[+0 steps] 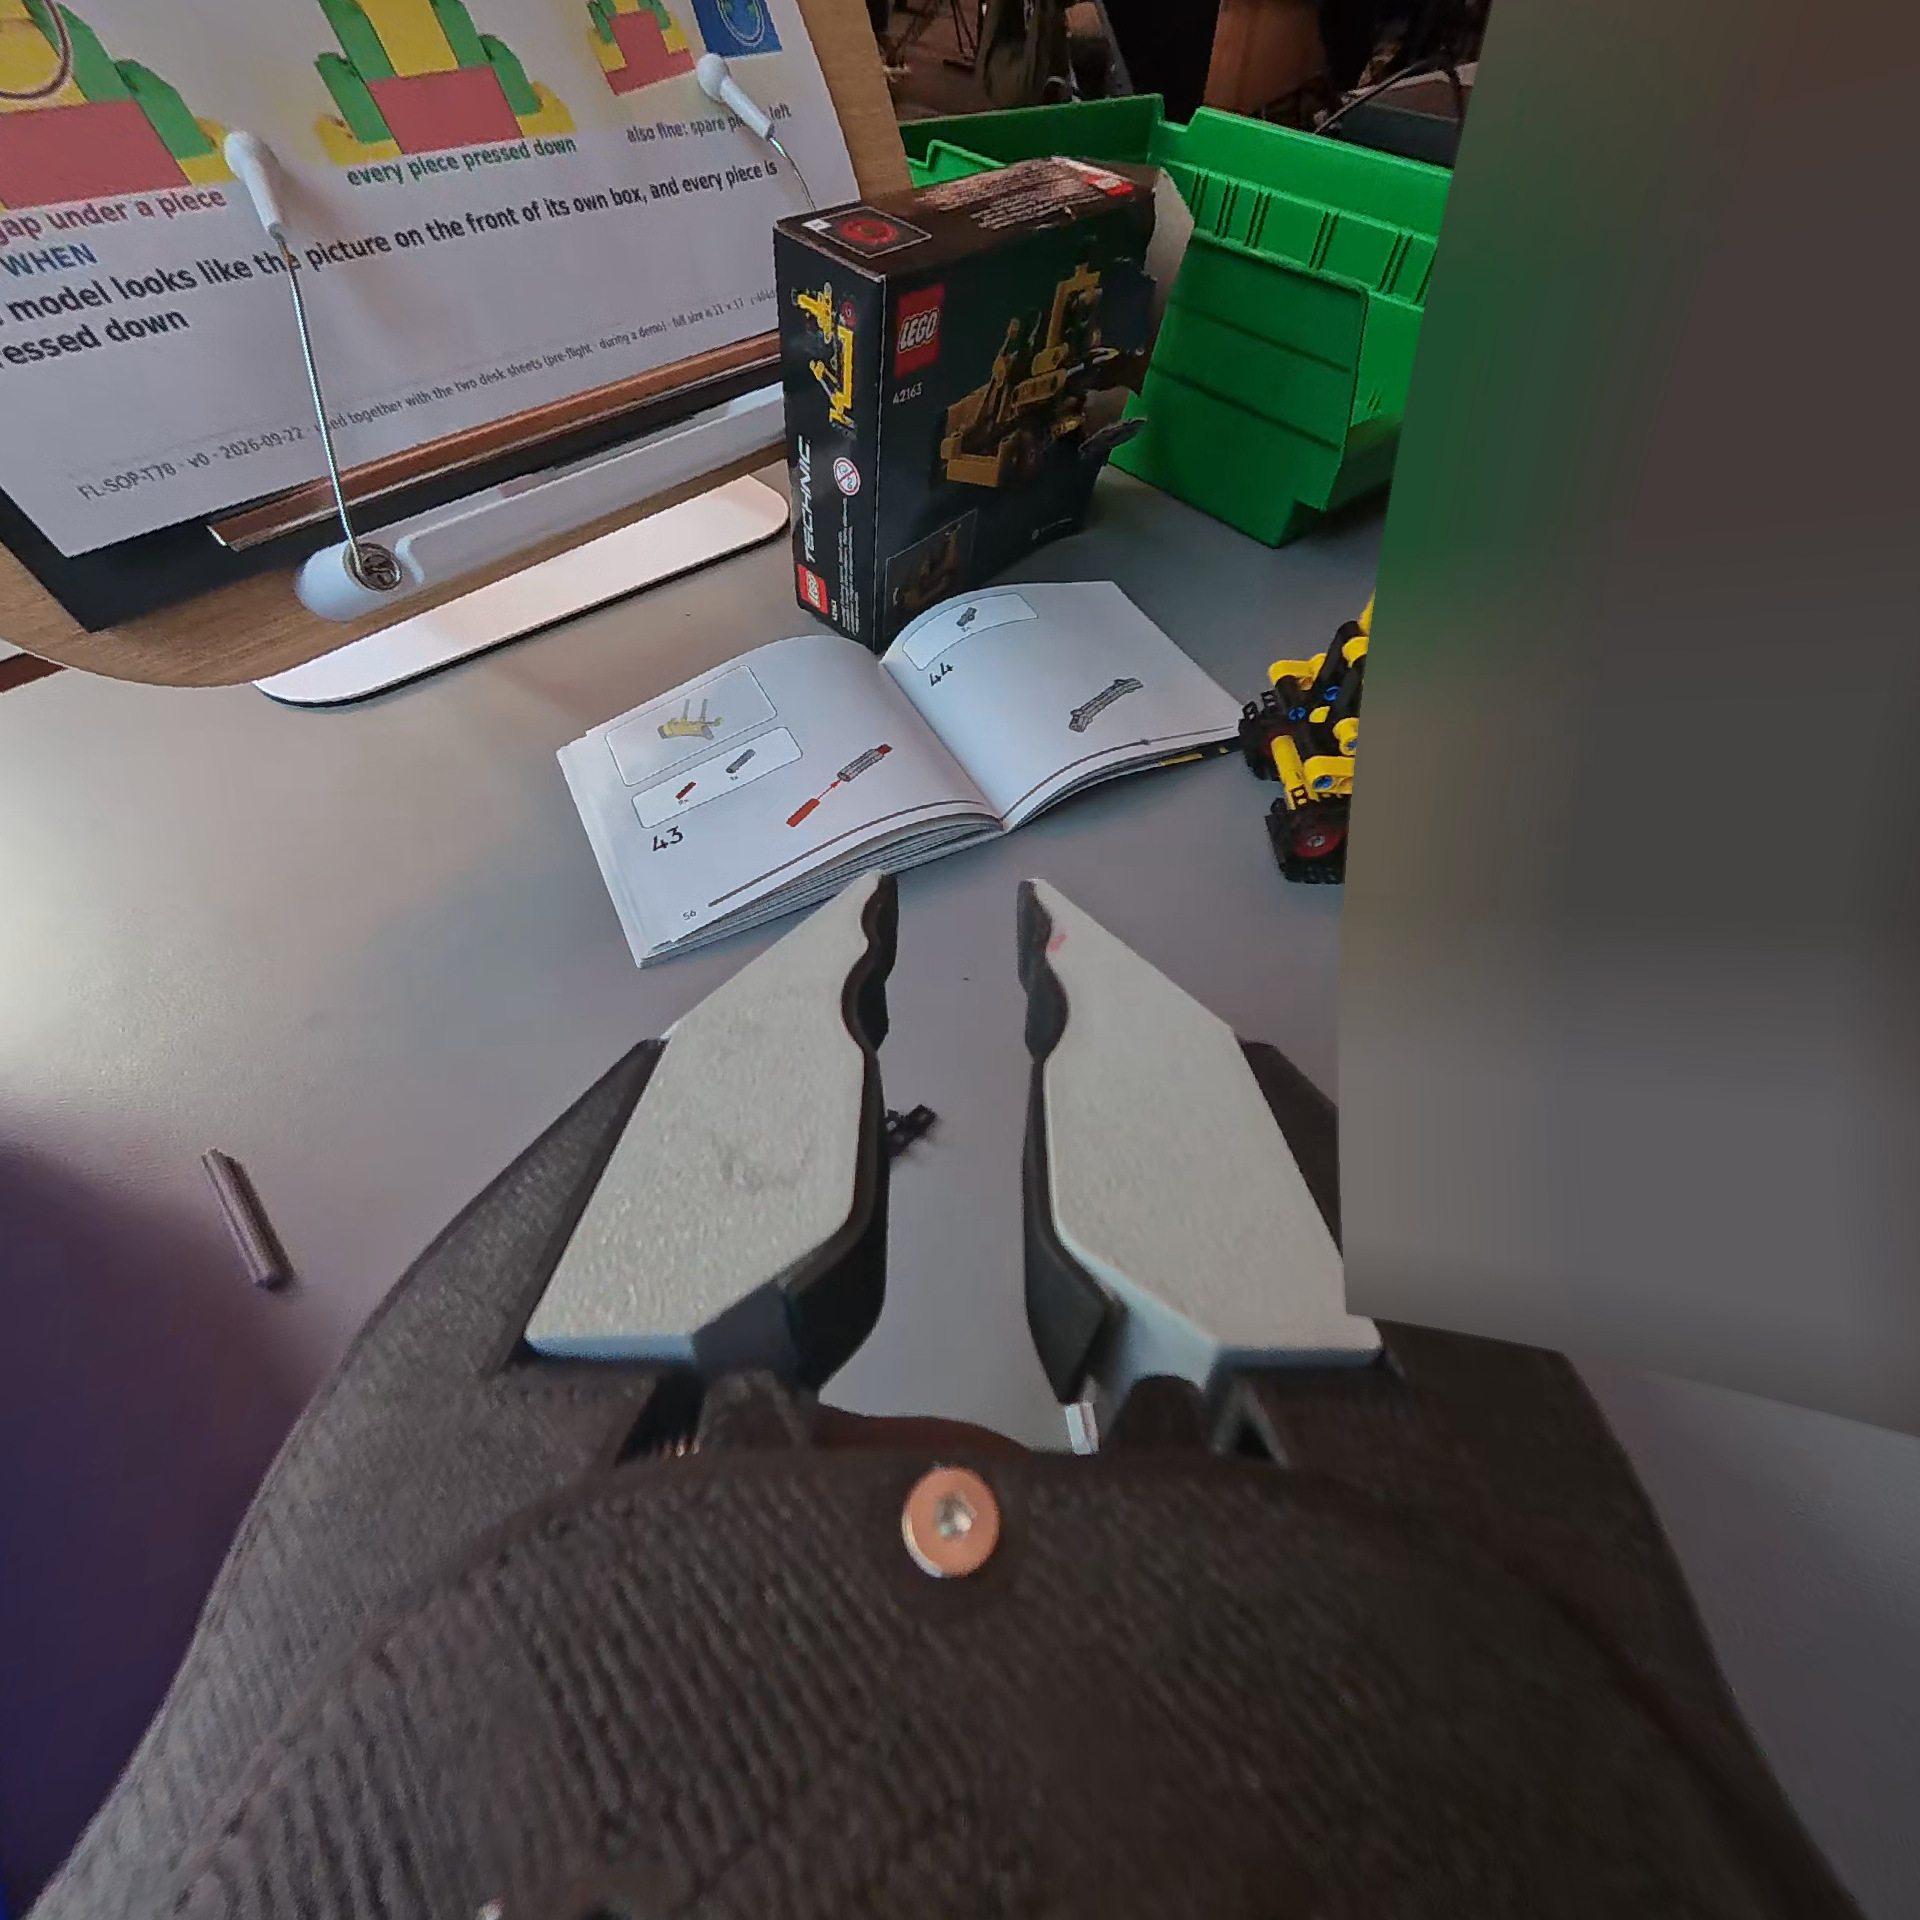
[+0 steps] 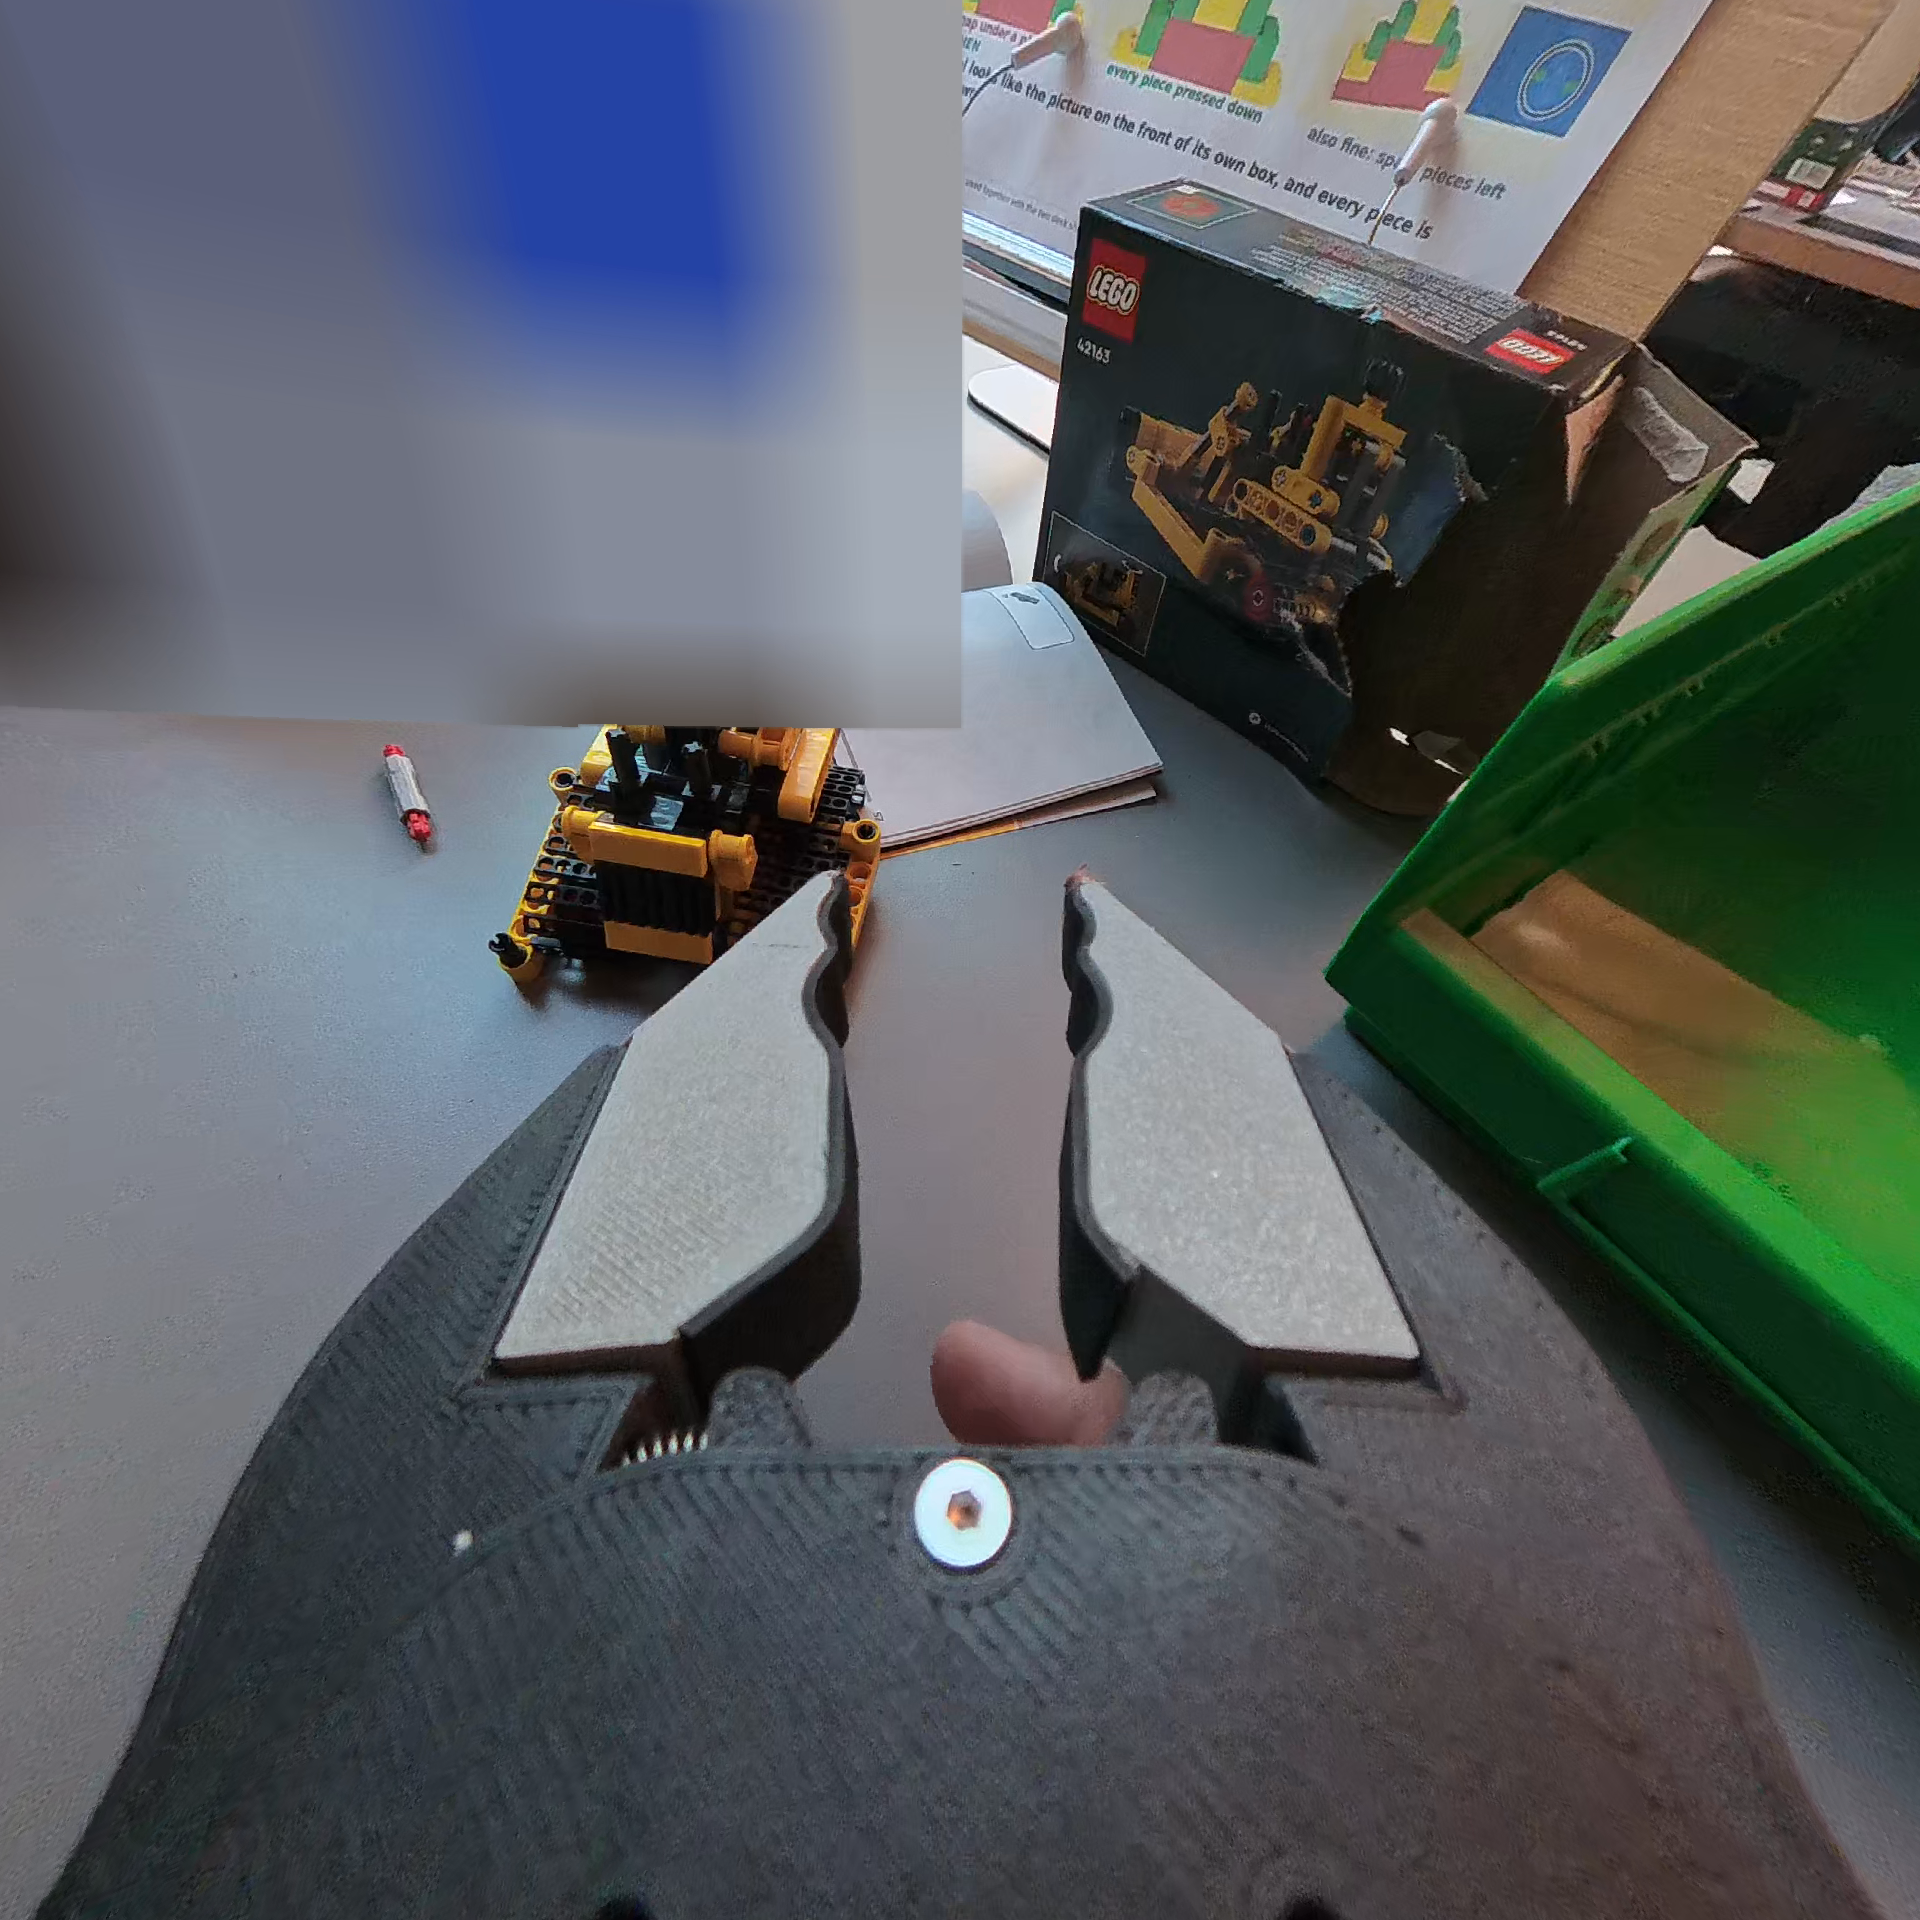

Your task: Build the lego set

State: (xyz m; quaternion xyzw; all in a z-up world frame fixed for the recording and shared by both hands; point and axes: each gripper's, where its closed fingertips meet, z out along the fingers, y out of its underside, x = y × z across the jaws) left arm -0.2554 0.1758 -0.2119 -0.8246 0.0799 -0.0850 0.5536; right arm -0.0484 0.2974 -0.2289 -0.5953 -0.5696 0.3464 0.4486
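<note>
The yellow and black bulldozer model (image 2: 675, 852) stands on the grey table just left of my right gripper's left fingertip; its edge also shows in the left wrist view (image 1: 1309, 738). My right gripper (image 2: 956, 894) is open and empty over bare table. My left gripper (image 1: 956, 904) is open and empty, just short of the open instruction booklet (image 1: 883, 769). A small black piece (image 1: 909, 1122) lies on the table between the left fingers. A dark grey axle (image 1: 244, 1216) lies to their left. A grey piece with red ends (image 2: 407, 795) lies left of the model.
The set's box (image 1: 966, 395) (image 2: 1299, 468) stands behind the booklet. Green bins (image 1: 1278, 343) (image 2: 1683, 987) sit at the right. An instruction sheet on a stand (image 1: 395, 260) is at the back left. A fingertip (image 2: 997, 1382) shows at the right gripper's base. My hands' fingertips stand some 25 centimetres from each other. Between my left fingertips and the dark grey axle (image 1: 244, 1216) there is roughly 15 centimetres.
</note>
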